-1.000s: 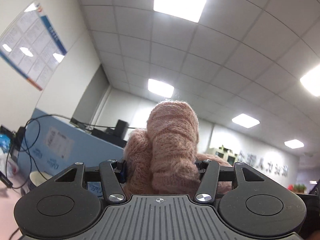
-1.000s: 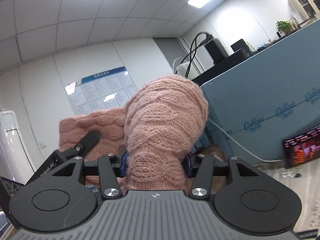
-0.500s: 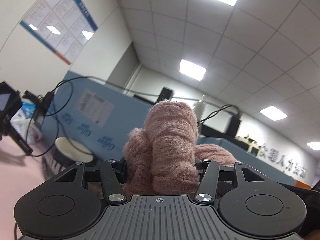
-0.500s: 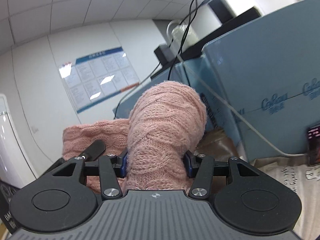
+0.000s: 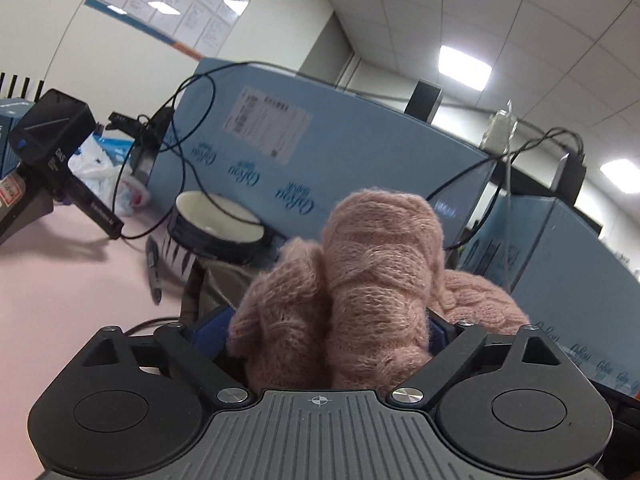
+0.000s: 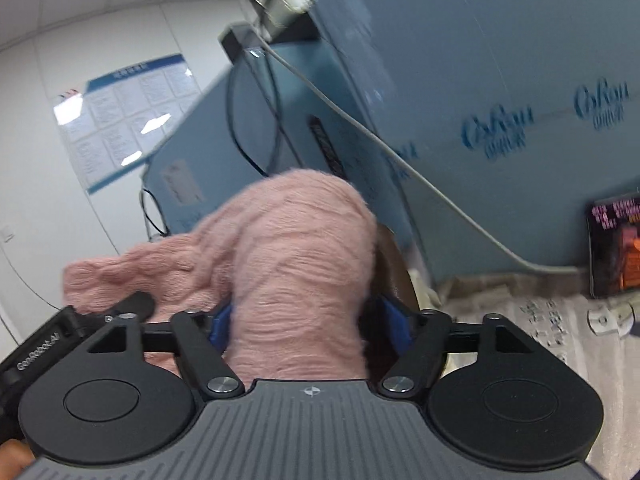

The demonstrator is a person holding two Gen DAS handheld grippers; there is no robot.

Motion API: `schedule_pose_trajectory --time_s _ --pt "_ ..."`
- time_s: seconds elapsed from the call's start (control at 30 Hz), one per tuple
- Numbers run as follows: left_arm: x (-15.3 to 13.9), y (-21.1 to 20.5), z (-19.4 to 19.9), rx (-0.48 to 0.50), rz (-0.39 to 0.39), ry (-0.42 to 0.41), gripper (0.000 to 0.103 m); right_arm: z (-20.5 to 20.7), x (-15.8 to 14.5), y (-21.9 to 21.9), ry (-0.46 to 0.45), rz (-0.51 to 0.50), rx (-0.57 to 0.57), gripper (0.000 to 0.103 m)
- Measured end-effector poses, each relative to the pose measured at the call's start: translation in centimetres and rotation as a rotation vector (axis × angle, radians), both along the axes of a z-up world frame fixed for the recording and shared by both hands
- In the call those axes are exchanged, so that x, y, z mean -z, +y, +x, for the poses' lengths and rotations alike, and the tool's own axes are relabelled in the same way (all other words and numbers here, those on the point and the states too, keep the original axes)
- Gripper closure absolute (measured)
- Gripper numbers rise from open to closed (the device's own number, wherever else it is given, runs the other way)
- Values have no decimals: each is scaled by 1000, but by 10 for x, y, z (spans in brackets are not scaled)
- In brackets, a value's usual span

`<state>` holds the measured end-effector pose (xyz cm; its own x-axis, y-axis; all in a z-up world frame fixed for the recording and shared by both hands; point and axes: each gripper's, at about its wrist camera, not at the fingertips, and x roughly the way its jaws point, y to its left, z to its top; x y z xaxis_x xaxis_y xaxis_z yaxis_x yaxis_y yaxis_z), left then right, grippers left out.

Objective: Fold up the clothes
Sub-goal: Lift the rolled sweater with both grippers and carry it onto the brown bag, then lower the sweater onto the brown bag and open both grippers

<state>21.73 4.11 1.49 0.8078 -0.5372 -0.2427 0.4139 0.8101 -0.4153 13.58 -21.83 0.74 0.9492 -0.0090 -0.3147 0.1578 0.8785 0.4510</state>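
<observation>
A pink cable-knit sweater (image 5: 360,280) is bunched between the fingers of my left gripper (image 5: 332,328), which is shut on it and holds it off the pink table (image 5: 60,280). My right gripper (image 6: 308,316) is shut on another bunch of the same pink sweater (image 6: 296,272). The knit stretches left from it towards the other gripper's black body (image 6: 48,344). The wool hides the fingertips of both grippers; only blue pads (image 6: 394,320) show at the sides.
Large blue cartons (image 5: 340,152) stand close ahead behind the table, with black cables (image 5: 180,128) draped over them. A dark striped bowl (image 5: 216,228), a pen (image 5: 154,268), a black device (image 5: 48,140) and a plastic bag sit at left. A phone (image 6: 616,240) leans at right.
Both grippers have tilted down from facing the ceiling to facing the cartons and table, still holding the sweater. The right view is blurred by motion now.
</observation>
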Motion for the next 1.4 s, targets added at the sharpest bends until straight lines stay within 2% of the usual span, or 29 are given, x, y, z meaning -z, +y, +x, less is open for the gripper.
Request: schedule_pose_trajectory --time_s 0.1,0.2,0.27,0.3,0.33,0.43,0.53,0.63,0.8,0.93,1.0,1.1,1.27,1.4 --pt "4 -8 2 6 61 5 3 2 6 0 17 -34 8 31" --pt "5 -13 -2 1 101 -26 3 4 10 5 22 -84 19 24" --pt "4 -10 -6 0 82 -56 2 0 13 8 5 -101 47 13" --pt "4 -8 -8 -2 70 -71 2 -4 13 8 -1 -93 69 5" --pt "2 -6 -11 -10 53 -94 2 -8 13 7 -9 -76 85 2" --pt "-2 1 -20 -39 -2 -167 2 -24 8 6 -44 -58 84 0" --pt "-6 10 -33 -96 -82 -269 0 -42 -2 10 -52 -119 102 0" --pt "-10 11 -45 -171 -86 -342 0 -65 -6 10 -55 -146 98 0" --pt "-26 3 -80 -157 -40 -360 0 -100 -4 7 -27 -174 87 0" --pt "-25 -7 -114 -140 15 -295 0 -120 0 11 -39 -205 80 0" --pt "-22 -12 -129 -152 50 -260 0 -130 3 13 -73 -237 78 0" --pt "-18 -18 -151 -189 110 -251 0 -144 10 15 -138 -288 88 0" --pt "-9 -22 -175 -281 148 -237 0 -161 16 16 -212 -325 121 0" --pt "-1 -26 -195 -323 149 -265 0 -168 15 16 -247 -333 95 0"
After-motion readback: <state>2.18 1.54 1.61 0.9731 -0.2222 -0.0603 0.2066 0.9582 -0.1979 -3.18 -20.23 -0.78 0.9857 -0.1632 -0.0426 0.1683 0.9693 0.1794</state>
